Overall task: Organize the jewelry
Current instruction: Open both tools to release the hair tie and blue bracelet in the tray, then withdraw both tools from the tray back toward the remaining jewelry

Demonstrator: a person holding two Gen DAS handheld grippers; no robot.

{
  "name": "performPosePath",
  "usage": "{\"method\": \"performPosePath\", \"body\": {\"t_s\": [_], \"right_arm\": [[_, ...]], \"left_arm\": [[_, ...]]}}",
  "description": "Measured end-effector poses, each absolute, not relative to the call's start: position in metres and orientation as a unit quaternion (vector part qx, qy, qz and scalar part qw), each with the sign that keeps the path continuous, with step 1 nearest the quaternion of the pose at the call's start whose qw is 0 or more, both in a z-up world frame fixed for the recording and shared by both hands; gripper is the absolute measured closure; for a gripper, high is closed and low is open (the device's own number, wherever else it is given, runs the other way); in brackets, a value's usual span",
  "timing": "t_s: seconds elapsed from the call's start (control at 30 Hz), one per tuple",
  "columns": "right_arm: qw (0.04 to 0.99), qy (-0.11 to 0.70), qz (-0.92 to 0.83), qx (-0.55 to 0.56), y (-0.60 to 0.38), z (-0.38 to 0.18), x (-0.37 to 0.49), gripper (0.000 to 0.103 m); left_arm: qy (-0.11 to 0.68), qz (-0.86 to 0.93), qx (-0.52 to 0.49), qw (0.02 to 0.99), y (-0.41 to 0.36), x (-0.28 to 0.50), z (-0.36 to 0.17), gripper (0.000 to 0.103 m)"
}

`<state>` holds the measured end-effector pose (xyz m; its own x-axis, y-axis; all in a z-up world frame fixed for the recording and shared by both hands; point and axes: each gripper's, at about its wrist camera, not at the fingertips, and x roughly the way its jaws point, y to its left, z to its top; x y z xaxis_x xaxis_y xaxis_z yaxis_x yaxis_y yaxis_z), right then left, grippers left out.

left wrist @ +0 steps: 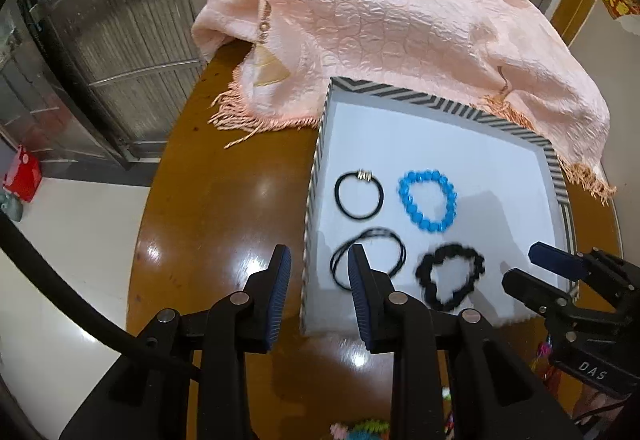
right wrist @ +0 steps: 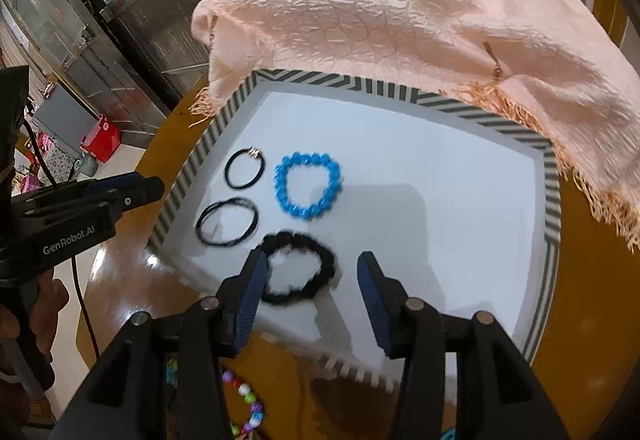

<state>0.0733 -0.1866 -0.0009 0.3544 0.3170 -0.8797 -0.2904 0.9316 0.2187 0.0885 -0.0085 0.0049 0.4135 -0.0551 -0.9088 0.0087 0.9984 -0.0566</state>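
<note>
A tray with a black-and-white striped rim (left wrist: pixel 440 102) (right wrist: pixel 360 82) and a white floor lies on a round brown table (left wrist: pixel 220 200). On its floor lie a black hair tie with a metal clasp (left wrist: pixel 336 194) (right wrist: pixel 245 186), a blue bead bracelet (left wrist: pixel 430 226) (right wrist: pixel 306 159), a thin doubled black tie (left wrist: pixel 384 230) (right wrist: pixel 224 240) and a black beaded bracelet (left wrist: pixel 452 252) (right wrist: pixel 300 238). My left gripper (left wrist: pixel 318 254) (right wrist: pixel 148 182) hovers open over the tray's left rim, empty. My right gripper (right wrist: pixel 313 258) (left wrist: pixel 522 264) hangs open above the black beaded bracelet without touching it.
A pink fringed blanket (left wrist: pixel 400 20) (right wrist: pixel 440 12) drapes over the tray's far edge. Coloured beads (right wrist: pixel 248 396) lie on the table in front of the tray. A red box (left wrist: pixel 22 178) stands on the floor at the left. A person's hand (right wrist: pixel 24 312) holds the left gripper.
</note>
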Motion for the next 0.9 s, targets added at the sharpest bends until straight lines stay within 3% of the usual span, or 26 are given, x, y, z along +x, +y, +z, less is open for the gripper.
{"method": "performPosePath", "body": {"t_s": [0.13, 0.9], "right_arm": [[0.827, 0.531, 0.183, 0.010, -0.185, 0.008, 0.052, 0.047], [0.845, 0.514, 0.149, 0.010, -0.180, 0.022, -0.041, 0.043]], "left_arm": [[0.535, -0.020, -0.016, 0.845, -0.006, 0.065, 0.009, 0.073], [0.528, -0.044, 0.004, 0.848, 0.009, -0.022, 0.012, 0.073]]}}
